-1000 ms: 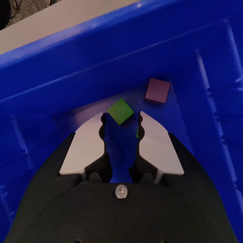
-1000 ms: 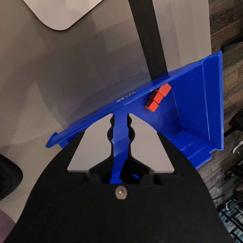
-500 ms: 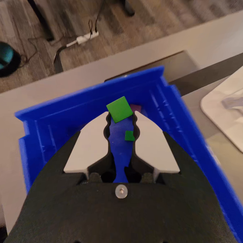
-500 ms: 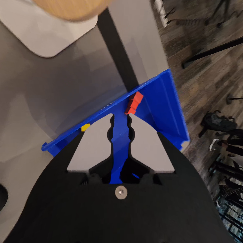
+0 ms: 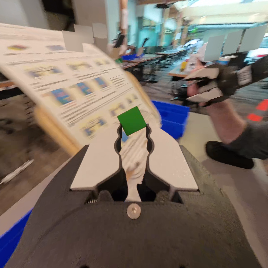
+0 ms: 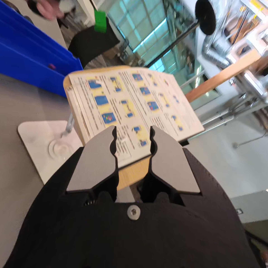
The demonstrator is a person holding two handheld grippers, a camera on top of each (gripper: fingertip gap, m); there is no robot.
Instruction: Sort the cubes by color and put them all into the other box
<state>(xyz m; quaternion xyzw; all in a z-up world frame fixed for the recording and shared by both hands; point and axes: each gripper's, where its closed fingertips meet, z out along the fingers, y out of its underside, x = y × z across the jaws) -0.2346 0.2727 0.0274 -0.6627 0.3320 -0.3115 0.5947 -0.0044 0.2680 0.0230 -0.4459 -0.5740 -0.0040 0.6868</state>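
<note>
Grey table (image 6: 21,104), blurred workshop behind. Green cube (image 5: 131,120) pinched at left gripper (image 5: 133,127) tips; right gripper (image 6: 133,130) agape, bare.

Both wrist views look forward, raised over the counter (image 6: 21,101). Each faces the instruction sheet (image 5: 75,75) at 12 o'clock, close. It is shared (image 6: 130,101).

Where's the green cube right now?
The green cube is pinched corner-wise between the left gripper's fingertips, lifted in the air in front of the instruction sheet, with a blue box behind it to the right.
</note>
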